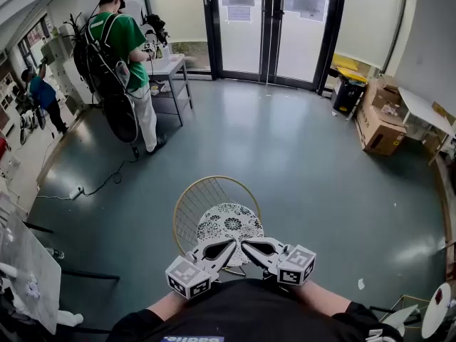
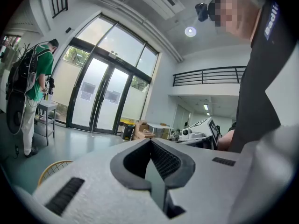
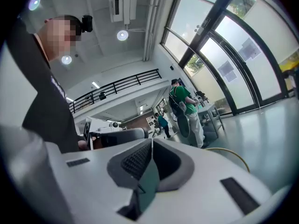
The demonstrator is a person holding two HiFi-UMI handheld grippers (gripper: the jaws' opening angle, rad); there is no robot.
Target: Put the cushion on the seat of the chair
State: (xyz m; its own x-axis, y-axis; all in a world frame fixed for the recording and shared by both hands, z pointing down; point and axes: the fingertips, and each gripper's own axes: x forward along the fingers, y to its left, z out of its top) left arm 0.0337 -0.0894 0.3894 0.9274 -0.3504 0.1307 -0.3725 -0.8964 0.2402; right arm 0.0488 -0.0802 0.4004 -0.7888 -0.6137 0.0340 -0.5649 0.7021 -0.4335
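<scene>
A round cushion with a black-and-white floral pattern lies on the seat of a gold wire chair, just in front of the person. Both grippers hover close to the body over the cushion's near edge, their tips pointing at each other. The left gripper is shut with nothing between its jaws, its tips meeting in the left gripper view. The right gripper is likewise shut and empty. The chair's gold rim shows low in the left gripper view and in the right gripper view.
A person in a green shirt with a backpack stands by a small table at the back left. A cable runs across the floor. Cardboard boxes sit at the right. Glass doors close the far wall.
</scene>
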